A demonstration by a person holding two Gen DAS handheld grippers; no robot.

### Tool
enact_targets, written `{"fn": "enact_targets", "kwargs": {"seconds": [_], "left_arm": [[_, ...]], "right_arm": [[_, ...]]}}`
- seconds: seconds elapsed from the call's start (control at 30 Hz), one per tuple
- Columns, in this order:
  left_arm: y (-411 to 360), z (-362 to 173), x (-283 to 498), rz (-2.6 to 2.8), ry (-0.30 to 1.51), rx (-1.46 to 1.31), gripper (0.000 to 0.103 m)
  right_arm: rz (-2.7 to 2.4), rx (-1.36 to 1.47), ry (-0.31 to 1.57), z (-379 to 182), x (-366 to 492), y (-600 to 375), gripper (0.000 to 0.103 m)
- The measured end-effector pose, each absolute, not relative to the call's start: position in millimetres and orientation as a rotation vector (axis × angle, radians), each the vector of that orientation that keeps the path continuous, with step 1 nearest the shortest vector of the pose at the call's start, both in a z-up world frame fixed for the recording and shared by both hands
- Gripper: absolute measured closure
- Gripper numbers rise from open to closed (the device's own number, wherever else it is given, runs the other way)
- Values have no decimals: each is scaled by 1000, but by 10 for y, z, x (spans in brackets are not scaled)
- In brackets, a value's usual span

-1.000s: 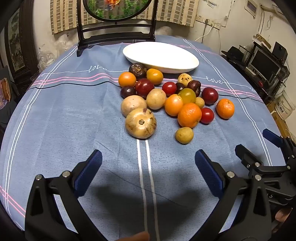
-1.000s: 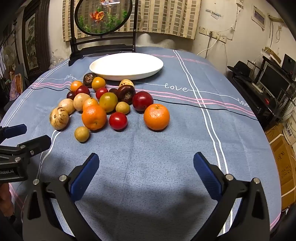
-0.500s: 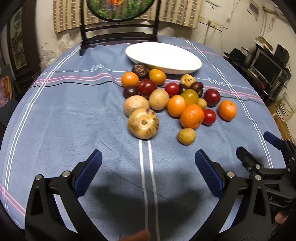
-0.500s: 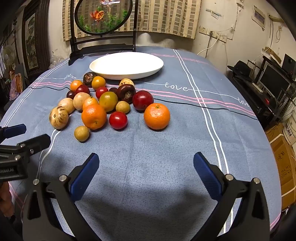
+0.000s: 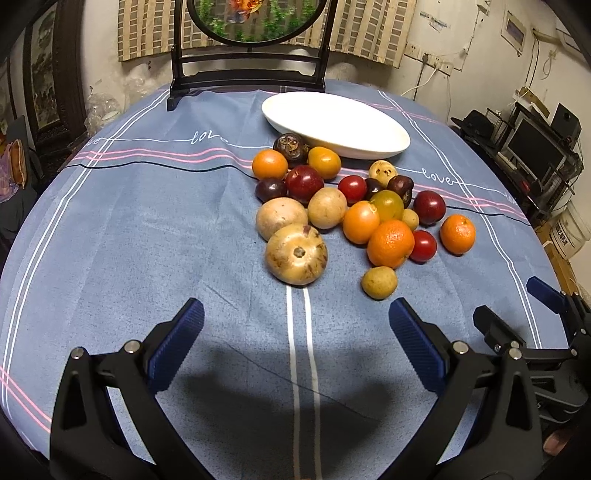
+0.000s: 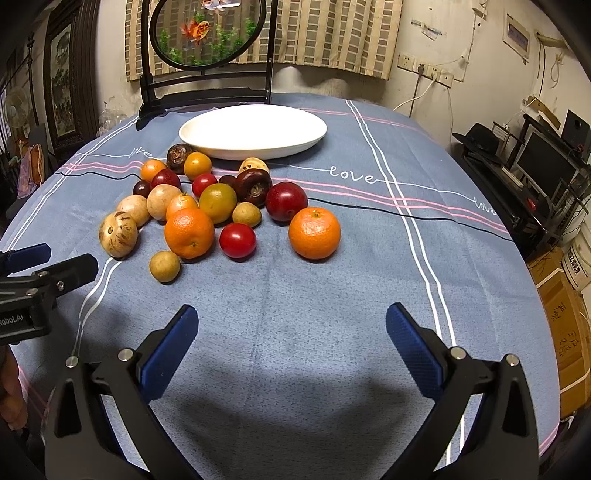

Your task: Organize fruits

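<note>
A pile of several fruits lies on the blue tablecloth: a big tan fruit (image 5: 296, 254), oranges (image 5: 390, 243), red tomatoes (image 5: 423, 246), dark plums and small yellow-brown ones (image 5: 379, 282). One orange (image 6: 314, 233) sits apart at the right of the pile. An empty white oval plate (image 5: 340, 125) stands just behind the pile; it also shows in the right wrist view (image 6: 255, 131). My left gripper (image 5: 295, 343) is open and empty, short of the big tan fruit. My right gripper (image 6: 291, 347) is open and empty, short of the lone orange.
A black stand with a round goldfish picture (image 6: 207, 33) stands at the table's far edge. The right gripper shows at the left view's right edge (image 5: 532, 332). Shelves with electronics (image 6: 546, 166) and boxes are past the table's right side.
The left gripper has moved a little forward and left, so the fruits sit nearer and further right in its view. The right gripper has barely moved. Both stay open.
</note>
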State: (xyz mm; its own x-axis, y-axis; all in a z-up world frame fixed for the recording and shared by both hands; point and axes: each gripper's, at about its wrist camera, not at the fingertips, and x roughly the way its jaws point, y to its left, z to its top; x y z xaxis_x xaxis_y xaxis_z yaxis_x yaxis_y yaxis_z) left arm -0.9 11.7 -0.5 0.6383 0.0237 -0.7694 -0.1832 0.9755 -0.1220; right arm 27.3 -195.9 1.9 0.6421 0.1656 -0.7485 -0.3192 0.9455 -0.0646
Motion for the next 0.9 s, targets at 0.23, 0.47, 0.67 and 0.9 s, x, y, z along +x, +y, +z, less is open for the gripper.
{"fn": "enact_targets", "kwargs": {"seconds": [0.23, 0.47, 0.67, 0.9], "left_arm": [[89, -27, -10, 119, 883, -184, 2], [77, -58, -12, 116, 889, -172, 2], [74, -44, -23, 119, 866, -154, 2], [60, -104, 3, 106, 894, -155, 2]], "right_arm": [[281, -186, 835, 25, 271, -1969, 1], [282, -185, 844, 15, 279, -1964, 1], [283, -188, 847, -2, 280, -1958, 1], [283, -186, 850, -12, 277, -1954, 1]]}}
